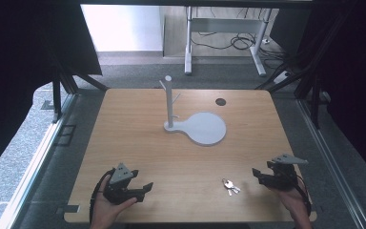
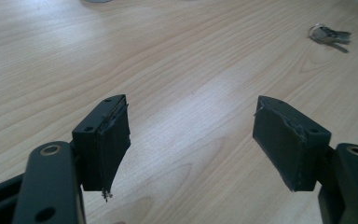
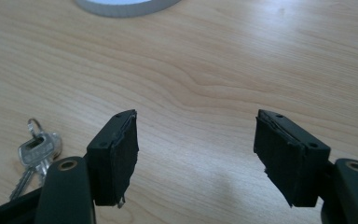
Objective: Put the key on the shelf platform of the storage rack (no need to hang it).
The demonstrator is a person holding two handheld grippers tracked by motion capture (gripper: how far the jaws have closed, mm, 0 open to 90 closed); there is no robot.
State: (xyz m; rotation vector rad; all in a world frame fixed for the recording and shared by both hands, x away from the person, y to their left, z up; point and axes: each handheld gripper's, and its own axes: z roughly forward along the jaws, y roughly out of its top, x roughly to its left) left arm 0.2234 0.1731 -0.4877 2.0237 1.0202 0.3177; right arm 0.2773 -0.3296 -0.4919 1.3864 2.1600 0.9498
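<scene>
keys (image 1: 230, 185) lay flat on the wooden desk (image 1: 138, 143), near its front edge | grey stand (image 1: 169, 102) with round base stood mid-desk; grey floor and a metal frame beyond | right hand-held gripper (image 1: 262, 176) just right of the keys, jaws wide apart, empty | left hand-held gripper (image 1: 143, 190) well apart to their left, jaws wide, empty
</scene>
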